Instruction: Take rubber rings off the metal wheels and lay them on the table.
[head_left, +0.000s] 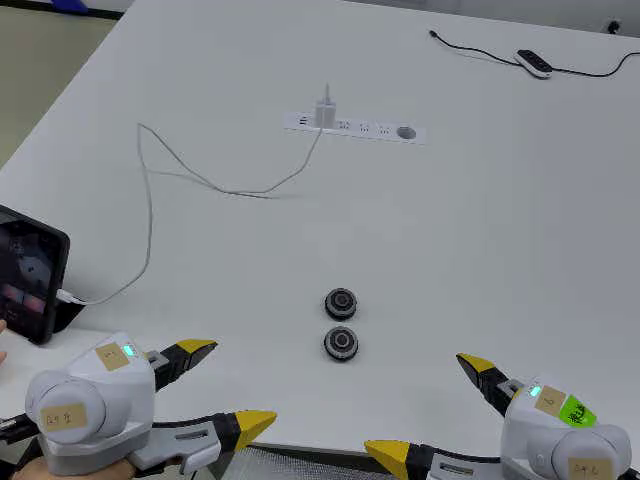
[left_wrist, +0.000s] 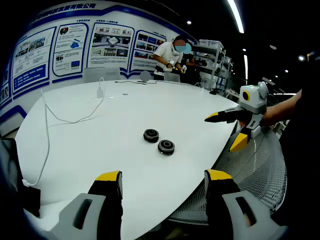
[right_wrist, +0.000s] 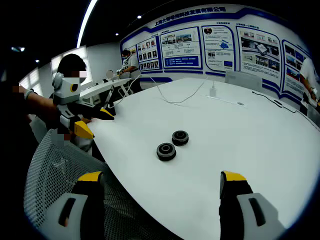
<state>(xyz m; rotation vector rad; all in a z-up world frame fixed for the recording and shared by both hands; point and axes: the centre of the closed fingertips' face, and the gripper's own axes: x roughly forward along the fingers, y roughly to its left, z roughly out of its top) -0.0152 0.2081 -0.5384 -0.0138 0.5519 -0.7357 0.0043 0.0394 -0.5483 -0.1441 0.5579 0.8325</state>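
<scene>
The left gripper (head_left: 225, 385) holds its yellow-tipped black jaws wide apart with nothing between them, low over the near edge of the white tabletop (head_left: 500, 230). The right gripper (head_left: 430, 410) is spread just as wide, also empty, and the two grippers are angled in toward each other. The left gripper view looks between its own jaws (left_wrist: 164, 176) and catches the right gripper (left_wrist: 226, 131) beyond the table edge. The right gripper view mirrors this, with the left gripper (right_wrist: 96, 122) past its jaws (right_wrist: 161, 176).

Between and ahead of both grippers lie two small round metal wheels with black rubber rings, the near wheel (head_left: 341, 343) and the far wheel (head_left: 341, 303). They sit just beside each other, well apart from any jaw. Each lies flat, hub facing up, and the pair lines up straight away from the person.

Farther out, a white power strip (head_left: 355, 127) feeds a thin white cable (head_left: 149, 215) running to a dark-screened tablet (head_left: 30, 280) at the left edge.
</scene>
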